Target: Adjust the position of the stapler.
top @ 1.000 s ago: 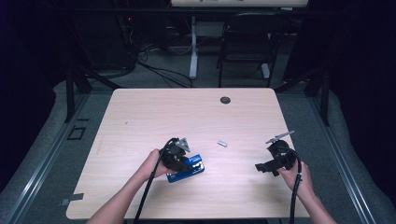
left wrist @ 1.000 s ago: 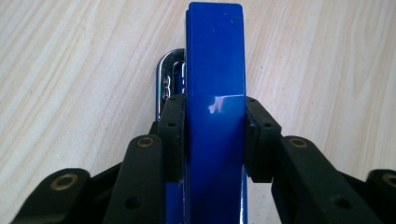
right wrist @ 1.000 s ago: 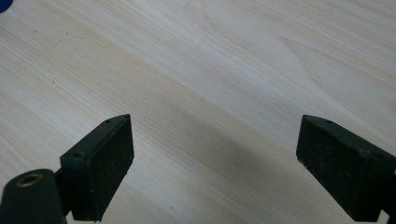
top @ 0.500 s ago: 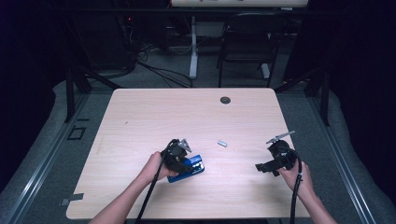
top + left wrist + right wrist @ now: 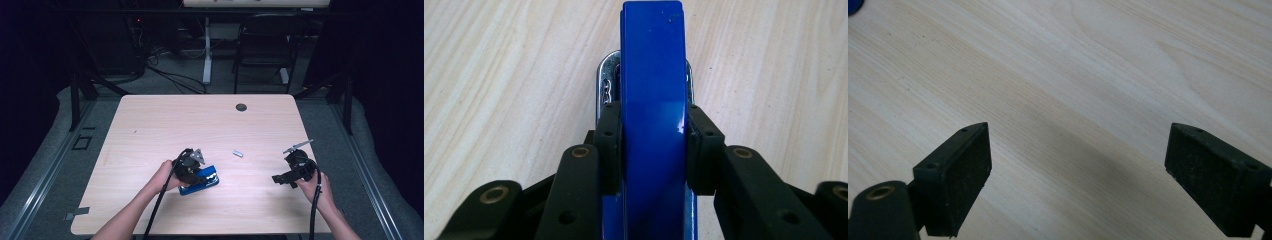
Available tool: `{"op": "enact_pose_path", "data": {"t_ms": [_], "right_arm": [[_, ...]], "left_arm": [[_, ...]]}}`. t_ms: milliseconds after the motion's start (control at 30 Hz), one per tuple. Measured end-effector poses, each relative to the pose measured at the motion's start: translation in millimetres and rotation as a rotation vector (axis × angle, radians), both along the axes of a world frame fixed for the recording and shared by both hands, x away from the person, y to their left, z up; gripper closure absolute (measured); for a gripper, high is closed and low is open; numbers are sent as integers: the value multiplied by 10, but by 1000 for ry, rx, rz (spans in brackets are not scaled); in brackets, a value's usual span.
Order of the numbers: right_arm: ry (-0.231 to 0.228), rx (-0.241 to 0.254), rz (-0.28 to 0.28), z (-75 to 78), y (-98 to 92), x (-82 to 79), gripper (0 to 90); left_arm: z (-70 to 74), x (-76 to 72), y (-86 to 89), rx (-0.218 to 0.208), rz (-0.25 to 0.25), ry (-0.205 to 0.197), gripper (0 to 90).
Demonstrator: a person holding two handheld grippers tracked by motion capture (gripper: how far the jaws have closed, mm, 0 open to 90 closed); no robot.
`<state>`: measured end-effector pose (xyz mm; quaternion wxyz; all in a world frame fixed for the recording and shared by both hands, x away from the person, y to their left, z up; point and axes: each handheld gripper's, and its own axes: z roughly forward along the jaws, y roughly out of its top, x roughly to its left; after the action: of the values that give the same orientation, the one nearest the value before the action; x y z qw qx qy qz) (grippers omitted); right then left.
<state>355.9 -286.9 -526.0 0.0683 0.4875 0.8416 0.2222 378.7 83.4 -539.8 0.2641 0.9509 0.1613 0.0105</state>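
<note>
Two pads of L gripper (image 5: 653, 150) clamp blue stapler (image 5: 653, 90) from both sides; its rear is cut off below the jaws, chrome base mostly hidden under the top. R gripper (image 5: 1078, 175) jaws wide apart, bare wooden table (image 5: 1088, 75) btwn them. Small metal bit (image 5: 238, 153) too tiny to ID.

Light fell from above onto the table (image 5: 200, 120), which stood bright against a near-black room; the floor and chair (image 5: 265, 45) behind were dim and murky. The high view was soft and slightly grainy. In the left gripper view, glare streaked the blue stapler (image 5: 653, 100), whose near end blurred. In the right gripper view, a soft shadow lay between the pads (image 5: 968, 175), and the wood grain was sharp
</note>
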Motion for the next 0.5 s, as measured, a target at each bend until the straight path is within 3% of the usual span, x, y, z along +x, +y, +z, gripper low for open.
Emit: {"op": "enact_pose_path", "data": {"t_ms": [67, 100, 367, 500], "right_arm": [[9, -17, 16, -2, 4, 10, 108], [5, 2, 9, -12, 17, 7, 108], [1, -6, 18, 12, 0, -19, 108], [8, -5, 15, 2, 2, -22, 108]], "left_arm": [[1, -4, -2, 1, -6, 1, 661], [3, -7, -4, 4, -15, -4, 661], [10, -97, -53, 24, -113, -26, 662], [5, -113, -59, 18, -133, -29, 662]]}}
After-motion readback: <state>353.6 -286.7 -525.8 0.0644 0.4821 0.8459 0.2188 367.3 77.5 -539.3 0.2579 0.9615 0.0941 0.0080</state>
